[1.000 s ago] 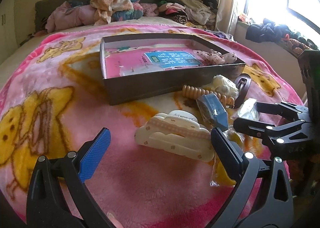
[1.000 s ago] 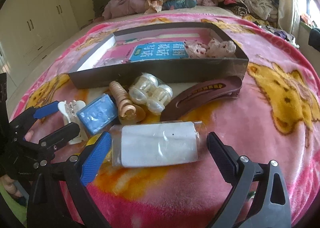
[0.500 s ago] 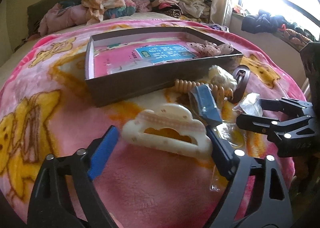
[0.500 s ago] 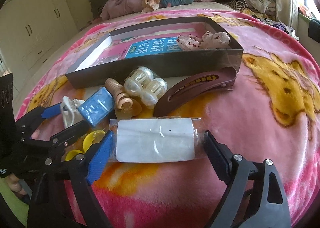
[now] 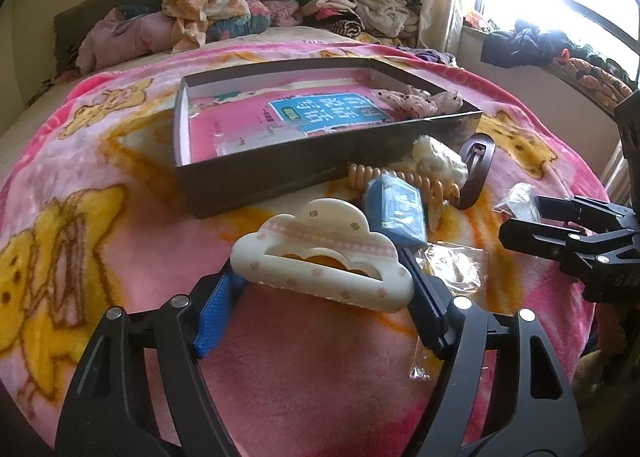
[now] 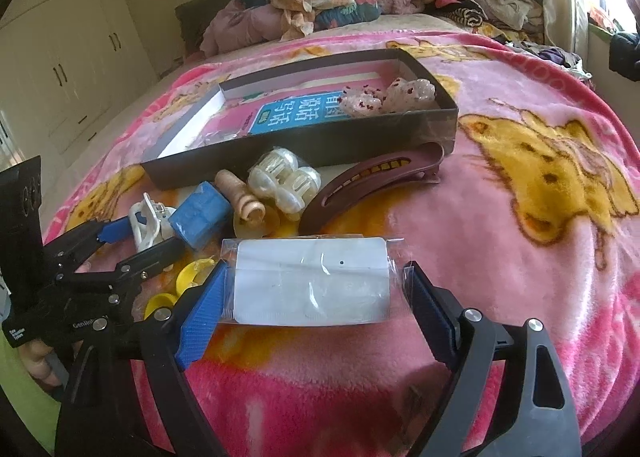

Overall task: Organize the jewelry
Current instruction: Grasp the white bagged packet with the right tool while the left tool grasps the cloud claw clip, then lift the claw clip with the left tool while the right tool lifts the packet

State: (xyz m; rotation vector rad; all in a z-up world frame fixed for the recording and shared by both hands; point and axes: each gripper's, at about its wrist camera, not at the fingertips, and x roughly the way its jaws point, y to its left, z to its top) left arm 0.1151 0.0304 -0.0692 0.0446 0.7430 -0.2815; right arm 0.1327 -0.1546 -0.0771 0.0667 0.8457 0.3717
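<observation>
A cream cloud-shaped claw clip (image 5: 322,257) sits between the fingers of my left gripper (image 5: 320,277). The jaws are closing and both pads touch its ends; the clip is tipped up off the pink blanket. From the right wrist view the left gripper (image 6: 140,235) shows the same clip (image 6: 148,217) in its fingers. My right gripper (image 6: 316,273) is shut on a clear packet with a white card (image 6: 312,281), also seen as the packet (image 5: 516,199) in the right gripper (image 5: 520,217). Beyond stands a dark shallow box (image 5: 280,165) holding a pink book and frilly scrunchies (image 6: 388,97).
In front of the box lie a blue packet (image 6: 200,215), a peach spiral tie (image 6: 240,197), bagged pearly clips (image 6: 284,181), a maroon hair clip (image 6: 372,185) and yellow pieces in plastic (image 5: 452,269). Clothes are heaped at the headboard (image 5: 208,13). Wardrobes stand on the left.
The left jaws closed in from wide apart onto the cream clip, which tipped up. The right jaws narrowed onto the packet's ends, and the packet came up slightly.
</observation>
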